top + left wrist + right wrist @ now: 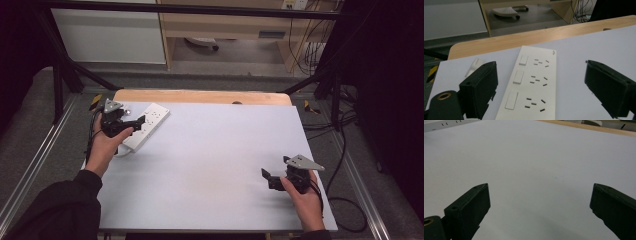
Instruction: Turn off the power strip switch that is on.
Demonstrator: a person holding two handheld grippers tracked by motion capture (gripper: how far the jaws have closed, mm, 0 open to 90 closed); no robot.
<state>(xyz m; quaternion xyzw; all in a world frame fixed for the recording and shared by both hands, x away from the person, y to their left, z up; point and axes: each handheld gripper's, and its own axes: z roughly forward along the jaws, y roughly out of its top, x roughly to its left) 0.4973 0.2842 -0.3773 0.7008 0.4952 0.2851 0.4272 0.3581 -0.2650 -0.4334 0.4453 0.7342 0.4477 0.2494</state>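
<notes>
Item: white power strip (146,124), lying flat on the desk (210,165) at the upper left of the high view, running diagonally; three rocker switches and three socket groups facing up in the left gripper view; a small white piece (474,66) lying just beside it at the left of that view.

Item: left gripper (123,123), hovering over the strip's near end; fingers (480,87) standing wide apart, the strip lying between them, gripping nothing.

Item: right gripper (267,179), sitting at the lower right of the high view, well apart from the strip; fingers (470,208) spread wide over bare grey surface, holding nothing.
</notes>
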